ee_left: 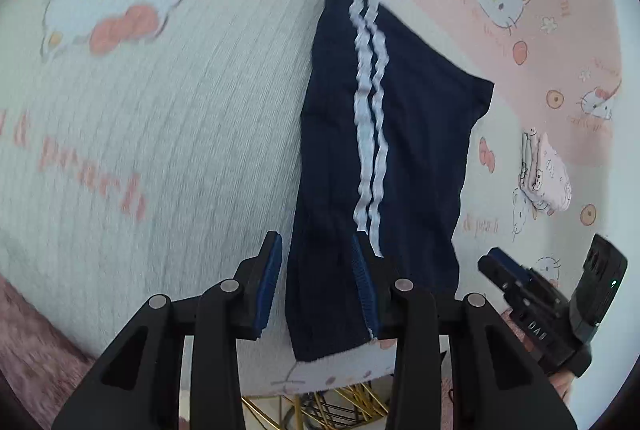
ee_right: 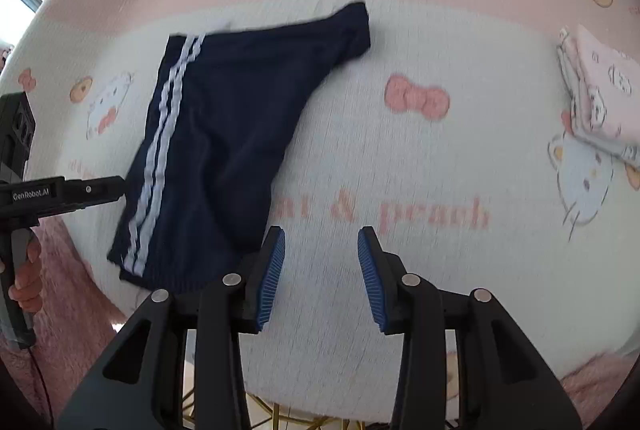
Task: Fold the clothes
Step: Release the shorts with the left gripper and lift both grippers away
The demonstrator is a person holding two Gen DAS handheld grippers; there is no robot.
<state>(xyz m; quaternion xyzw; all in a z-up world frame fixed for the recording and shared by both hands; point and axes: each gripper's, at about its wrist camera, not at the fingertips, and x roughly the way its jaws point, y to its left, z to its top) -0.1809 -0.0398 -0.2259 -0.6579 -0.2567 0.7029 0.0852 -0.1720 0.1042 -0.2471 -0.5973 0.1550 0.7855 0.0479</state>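
White-and-pink quilted cloth with cartoon cat and peach prints (ee_right: 400, 157) covered the work surface; pink fluffy fabric (ee_left: 36, 342) lay beyond its near edge. Navy blue shorts with two white side stripes (ee_right: 216, 133) lay flat on the cloth, folded in half lengthwise, waistband end at the near edge. Left gripper (ee_left: 316, 282) hung over the near end of the shorts, jaws parted, blue pads clear of the fabric, nothing grasped. Right gripper (ee_right: 322, 278) hovered over bare cloth just beside the shorts, jaws apart, empty. Folded pale pink printed garment (ee_right: 604, 89) sat well apart, toward the right-hand side.
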